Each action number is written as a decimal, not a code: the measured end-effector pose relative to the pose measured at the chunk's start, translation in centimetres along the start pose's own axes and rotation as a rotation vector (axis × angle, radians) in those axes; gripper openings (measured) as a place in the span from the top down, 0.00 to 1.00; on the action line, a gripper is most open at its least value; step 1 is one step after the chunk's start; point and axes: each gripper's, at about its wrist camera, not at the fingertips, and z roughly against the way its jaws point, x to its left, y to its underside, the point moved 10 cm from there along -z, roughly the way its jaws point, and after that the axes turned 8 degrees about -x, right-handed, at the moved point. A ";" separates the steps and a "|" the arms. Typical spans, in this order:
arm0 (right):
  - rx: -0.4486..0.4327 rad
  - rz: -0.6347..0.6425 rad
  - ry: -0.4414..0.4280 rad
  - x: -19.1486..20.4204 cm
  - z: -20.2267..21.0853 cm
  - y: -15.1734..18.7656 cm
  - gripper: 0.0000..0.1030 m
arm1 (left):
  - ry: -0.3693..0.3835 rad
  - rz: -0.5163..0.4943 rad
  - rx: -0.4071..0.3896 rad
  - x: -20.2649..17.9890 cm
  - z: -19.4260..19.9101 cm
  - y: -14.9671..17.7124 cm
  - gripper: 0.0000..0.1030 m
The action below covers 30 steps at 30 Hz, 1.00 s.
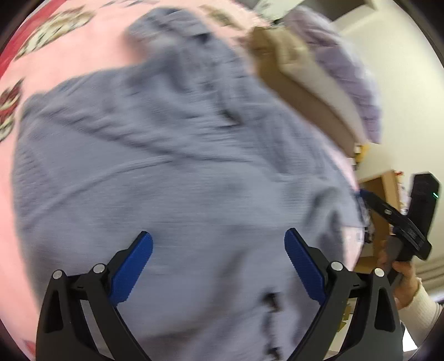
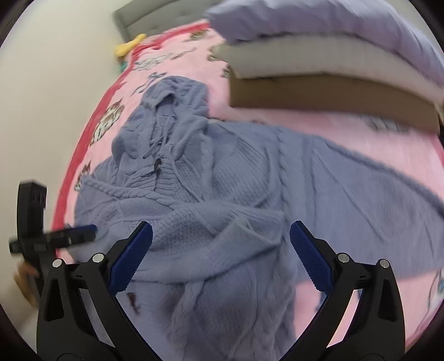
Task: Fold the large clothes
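A lavender-blue cable-knit hooded sweater (image 2: 222,188) lies rumpled on a pink printed bedspread (image 2: 319,130), its hood (image 2: 172,100) toward the far left and one sleeve (image 2: 374,177) stretched out to the right. In the left wrist view the same sweater (image 1: 166,166) fills the blurred picture. My left gripper (image 1: 218,244) hovers just over the knit, open wide, blue pads (image 1: 133,269) bare. My right gripper (image 2: 221,236) is also open wide above a folded-over part of the sweater, with nothing pinched. The other gripper (image 2: 55,236) shows at the left edge of the right wrist view.
A stack of folded bedding, lilac (image 2: 333,25), white and tan (image 2: 319,94), sits at the far right of the bed. A grey headboard (image 2: 144,16) and a yellow toy (image 2: 130,45) lie at the far end. A hand in a white sleeve (image 1: 410,288) holds the right gripper (image 1: 399,219).
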 end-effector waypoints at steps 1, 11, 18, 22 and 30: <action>0.006 0.016 -0.002 0.3 -0.6 -0.1 0.08 | -0.012 0.021 0.011 1.5 -0.2 0.0 0.09; 0.189 -0.106 -0.078 0.0 -4.6 2.4 0.85 | 0.024 0.080 0.010 3.3 -1.2 0.4 0.05; 0.298 -0.016 -0.005 -0.2 -2.0 6.0 0.86 | 0.040 0.099 -0.003 2.9 -1.2 0.1 0.05; 0.392 0.010 0.076 -1.5 -1.2 10.2 0.86 | 0.040 0.067 0.017 2.3 -1.0 0.5 0.05; 0.192 -0.038 -0.071 0.9 1.3 7.1 0.42 | 0.044 0.039 0.021 2.1 -0.9 0.9 0.05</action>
